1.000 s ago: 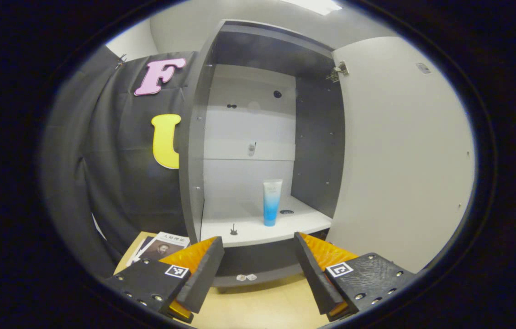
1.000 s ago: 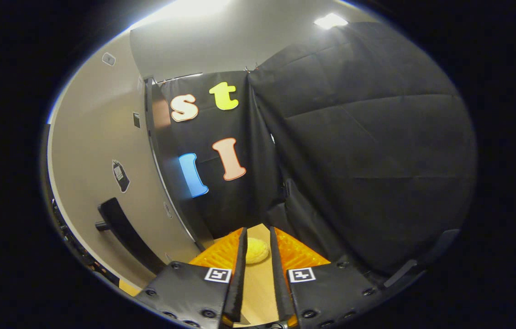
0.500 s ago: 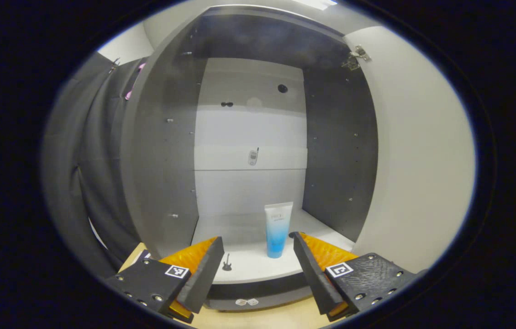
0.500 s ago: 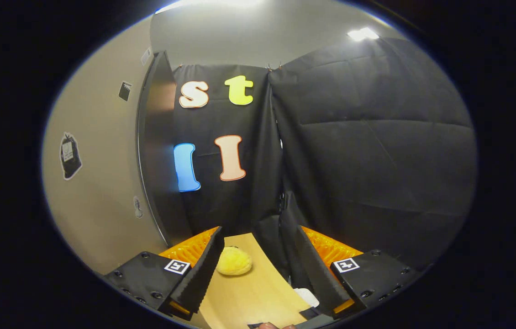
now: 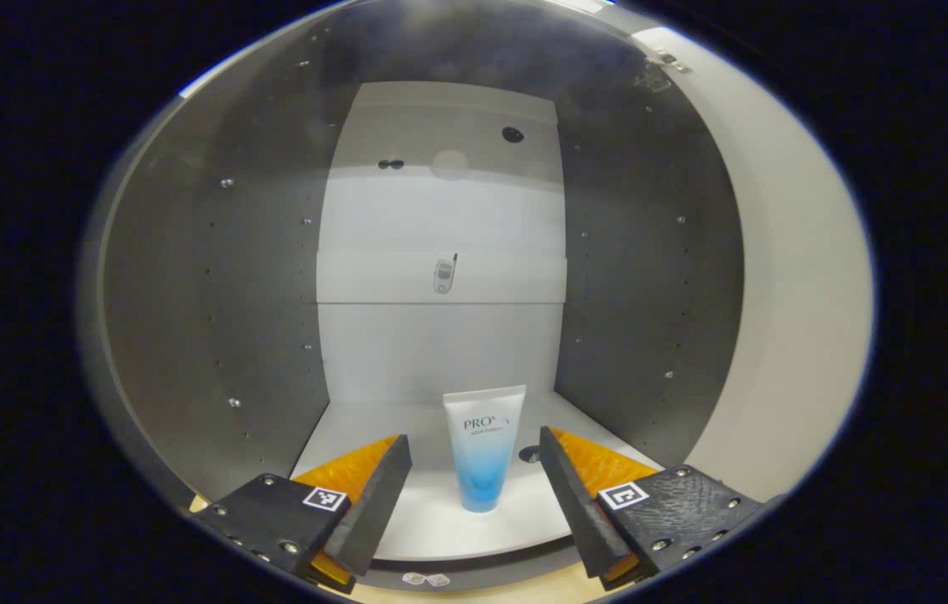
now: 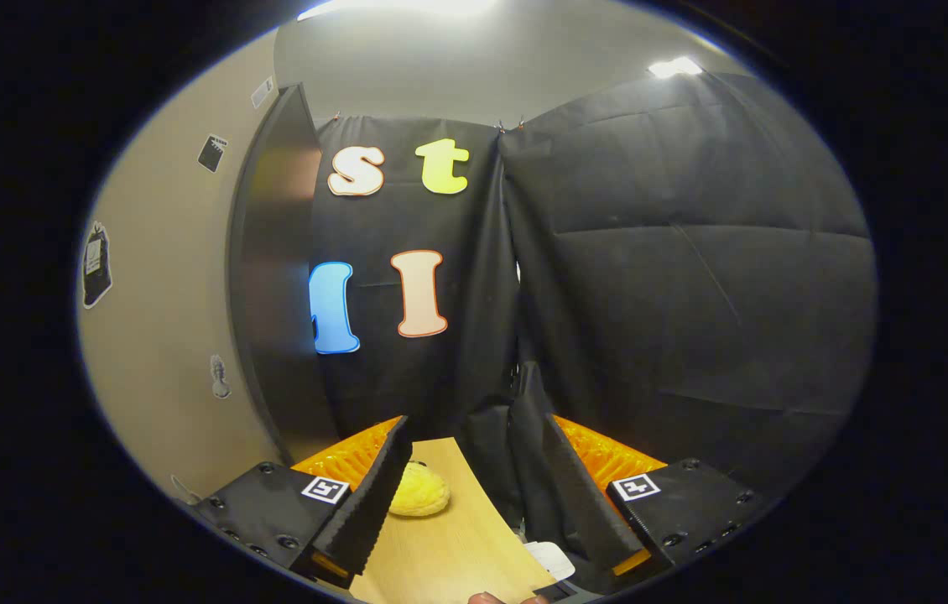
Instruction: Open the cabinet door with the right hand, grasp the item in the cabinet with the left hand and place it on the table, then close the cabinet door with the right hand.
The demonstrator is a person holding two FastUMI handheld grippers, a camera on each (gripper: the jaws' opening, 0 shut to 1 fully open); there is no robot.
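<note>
Left gripper view looks straight into the open cabinet (image 5: 256,319), dark grey side walls to either side and a pale back panel between them. On the white shelf (image 5: 440,528) stands the tube (image 5: 482,449), upright on its cap end, white at the top and fading to blue below, with dark lettering near the upper edge. The left gripper (image 5: 470,495) is level and pointed at it, fingers spread wide with the tube between them, touching neither. To the right, the cabinet door (image 5: 793,319) hangs swung open.

In the right gripper view, the door's pale face (image 6: 164,335) lies at left. The right gripper (image 6: 470,495) hovers over the wooden table (image 6: 449,554), fingers wide apart and holding nothing, a yellow sponge-like lump (image 6: 417,500) just beyond its left finger.
</note>
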